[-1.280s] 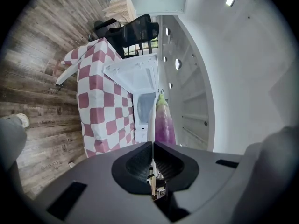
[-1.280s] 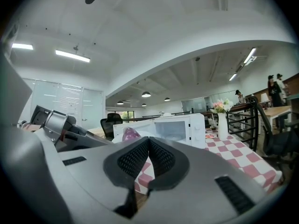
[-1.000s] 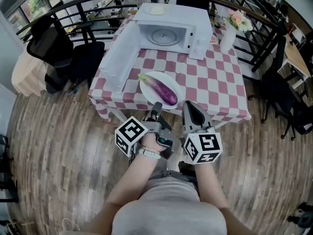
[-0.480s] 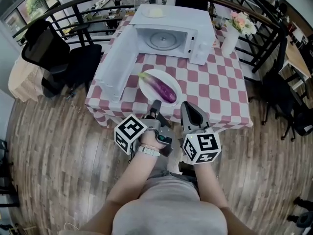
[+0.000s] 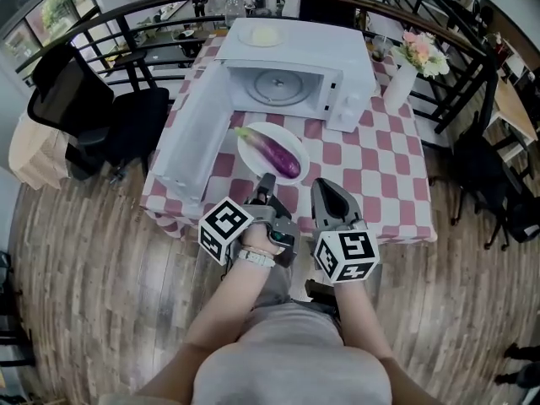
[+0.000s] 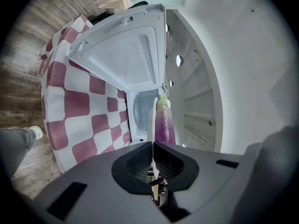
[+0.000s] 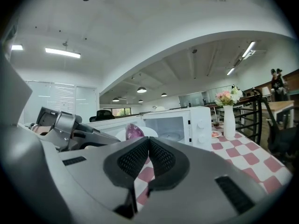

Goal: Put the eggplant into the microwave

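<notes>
A purple eggplant point(image 5: 281, 154) lies on a white plate point(image 5: 253, 142) near the front of the checked table point(image 5: 380, 175). Behind it stands the white microwave point(image 5: 337, 36), its door point(image 5: 190, 137) swung wide open to the left and its cavity point(image 5: 274, 83) showing the turntable. My left gripper point(image 5: 267, 180) is shut and empty, just short of the plate's near rim. My right gripper point(image 5: 323, 186) is beside it, also shut and empty. In the left gripper view the eggplant point(image 6: 164, 125) lies straight ahead of the shut jaws. The right gripper view shows the eggplant's end point(image 7: 134, 131) and the microwave point(image 7: 187, 122).
A white vase of flowers point(image 5: 396, 78) stands right of the microwave. A small plate point(image 5: 262, 34) rests on the microwave's top. Black office chairs point(image 5: 80, 99) stand left of the table, a dark railing point(image 5: 439, 66) runs behind it, and more dark chairs point(image 5: 494, 184) are at the right.
Both grippers have advanced toward the table; the plate and microwave now sit closer in front of them. Both stay shut and empty.
</notes>
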Motion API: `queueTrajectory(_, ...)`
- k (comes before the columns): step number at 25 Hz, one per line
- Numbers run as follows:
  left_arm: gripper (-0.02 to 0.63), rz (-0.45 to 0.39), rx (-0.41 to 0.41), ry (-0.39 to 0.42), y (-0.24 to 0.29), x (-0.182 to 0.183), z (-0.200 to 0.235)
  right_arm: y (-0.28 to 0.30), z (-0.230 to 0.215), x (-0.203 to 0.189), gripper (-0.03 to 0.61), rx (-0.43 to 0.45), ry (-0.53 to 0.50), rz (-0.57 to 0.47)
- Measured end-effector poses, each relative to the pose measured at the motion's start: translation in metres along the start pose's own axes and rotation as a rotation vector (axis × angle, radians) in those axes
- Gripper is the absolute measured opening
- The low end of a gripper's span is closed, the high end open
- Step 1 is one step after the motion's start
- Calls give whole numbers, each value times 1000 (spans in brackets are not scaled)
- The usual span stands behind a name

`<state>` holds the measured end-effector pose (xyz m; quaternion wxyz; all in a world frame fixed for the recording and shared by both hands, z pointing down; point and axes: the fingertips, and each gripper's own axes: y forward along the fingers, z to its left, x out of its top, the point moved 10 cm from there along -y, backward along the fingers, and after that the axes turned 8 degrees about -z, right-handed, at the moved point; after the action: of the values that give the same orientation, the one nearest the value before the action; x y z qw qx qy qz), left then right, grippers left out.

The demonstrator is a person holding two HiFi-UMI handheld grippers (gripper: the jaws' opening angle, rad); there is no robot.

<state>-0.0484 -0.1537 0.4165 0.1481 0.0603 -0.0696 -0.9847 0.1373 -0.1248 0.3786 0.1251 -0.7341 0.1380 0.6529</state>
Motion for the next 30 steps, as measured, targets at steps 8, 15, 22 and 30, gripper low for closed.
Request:
queueTrajectory(8, 14, 5, 19, 3, 58, 11, 3, 49, -23, -4, 25, -6, -14, 31)
queueTrajectory(15, 14, -4, 17, -11, 105, 25, 8, 86, -37, -5, 25, -7, -27, 49)
queueTrajectory(22, 14, -3, 42, -20, 144, 38, 22, 120, -50, -15, 25, -13, -21, 78)
queueTrajectory(30, 14, -4, 40, -50, 183, 49, 40, 151, -63, -31, 25, -13, -18, 111)
